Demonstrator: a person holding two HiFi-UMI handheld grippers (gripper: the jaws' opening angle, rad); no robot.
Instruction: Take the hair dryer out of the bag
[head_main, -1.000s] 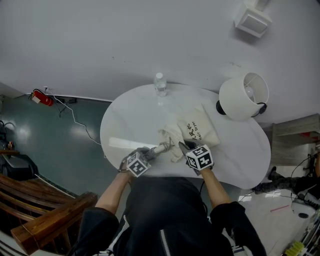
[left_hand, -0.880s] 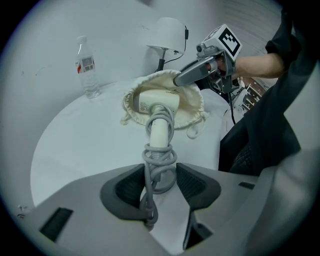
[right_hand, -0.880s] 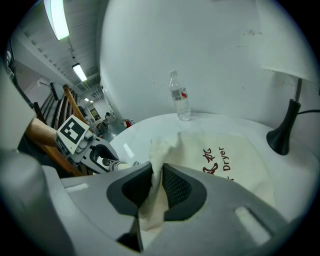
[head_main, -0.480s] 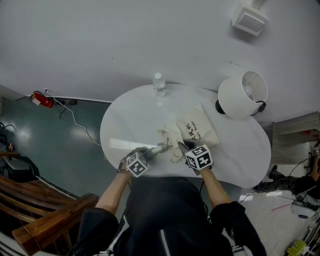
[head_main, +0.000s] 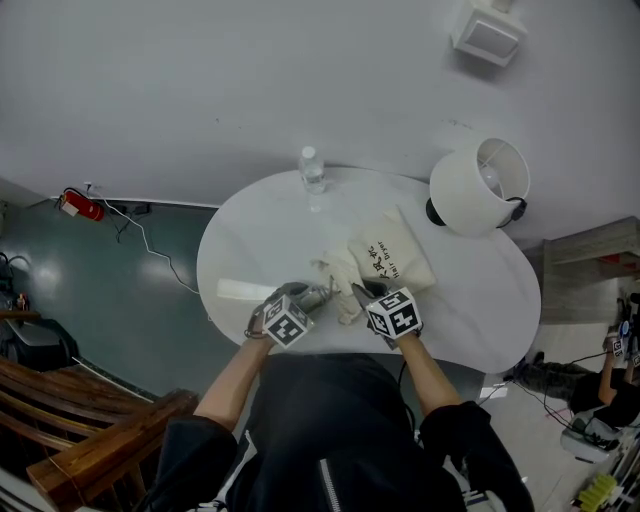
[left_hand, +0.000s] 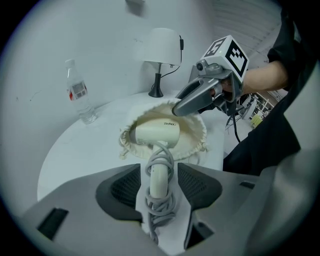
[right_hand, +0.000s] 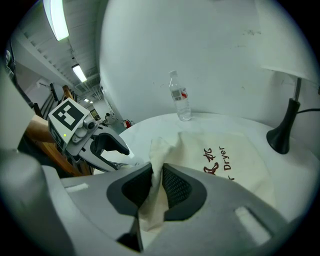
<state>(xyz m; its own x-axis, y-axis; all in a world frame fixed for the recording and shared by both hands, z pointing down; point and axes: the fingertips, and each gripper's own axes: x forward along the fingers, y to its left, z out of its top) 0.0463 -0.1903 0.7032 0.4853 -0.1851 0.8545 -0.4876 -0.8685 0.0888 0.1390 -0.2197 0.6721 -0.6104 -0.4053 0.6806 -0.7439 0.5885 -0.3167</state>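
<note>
Left gripper (left_hand: 159, 172): its fingers (left_hand: 125, 187) stood spread wide, having just been opening, either side of the hair dryer (left_hand: 156, 132) handle without pressing it. Right gripper (right_hand: 156, 185): fingers pinched the bag (right_hand: 235, 160) rim. The dryer's head lay in the bag's mouth on the table (left_hand: 80, 145). The wound cord (left_hand: 161, 207) ran out of sight behind the gripper body. Compared with 1 second earlier, the left gripper had shifted toward the bag.

In my right claw (right_hand: 156, 186), the bag (right_hand: 225, 165) is cream with dark brown lettering. Left of that claw the hair dryer (left_hand: 155, 134) is cream-white, its cord (left_hand: 160, 202) grey. The bench (head_main: 240, 250) beneath is white; the claw's cube (head_main: 395, 315) shows black-and-white squares.
</note>
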